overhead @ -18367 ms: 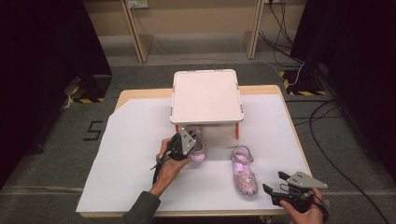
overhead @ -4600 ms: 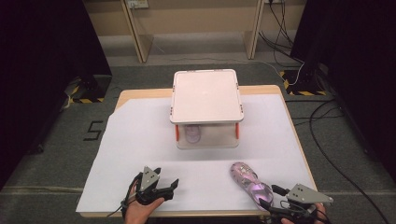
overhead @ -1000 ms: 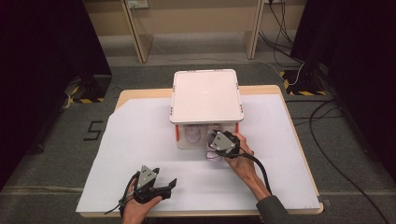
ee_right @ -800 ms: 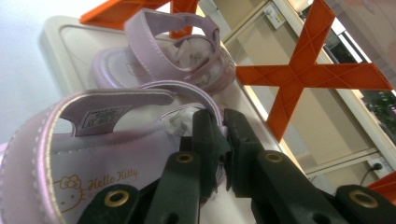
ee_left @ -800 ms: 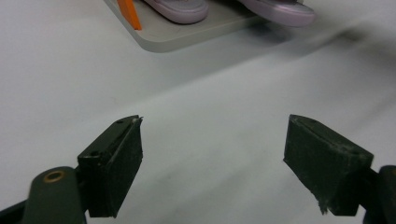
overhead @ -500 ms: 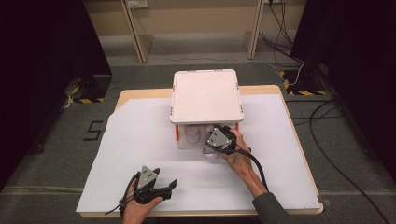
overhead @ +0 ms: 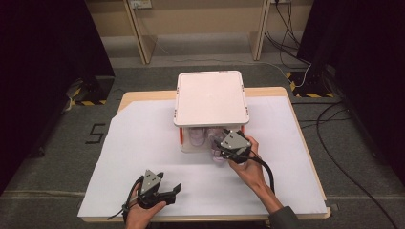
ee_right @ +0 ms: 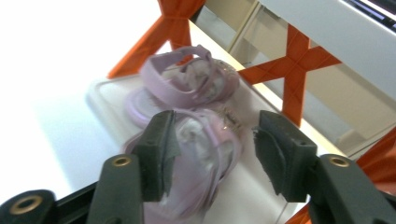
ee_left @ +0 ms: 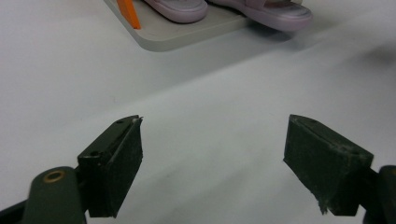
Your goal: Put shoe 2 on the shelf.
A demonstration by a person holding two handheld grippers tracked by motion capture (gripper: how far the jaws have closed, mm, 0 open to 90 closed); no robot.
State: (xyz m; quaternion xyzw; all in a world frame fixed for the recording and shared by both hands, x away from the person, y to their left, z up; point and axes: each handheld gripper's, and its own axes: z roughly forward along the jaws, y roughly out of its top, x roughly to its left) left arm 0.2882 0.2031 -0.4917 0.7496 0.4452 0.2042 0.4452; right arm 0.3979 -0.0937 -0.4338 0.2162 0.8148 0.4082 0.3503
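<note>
Two lilac strappy sandals: the near one (ee_right: 196,154) has just gone from the table edge onto the bottom tray of the white shelf stand with orange braces (overhead: 211,98), beside its mate (ee_right: 187,84). The right claw (ee_right: 215,154) straddles it, jaws parted, apparently released. So the pair looks stowed. One stand, two claws; the left claw (ee_left: 212,163) waits wide open, empty, over the white sheet (overhead: 143,143).
</note>
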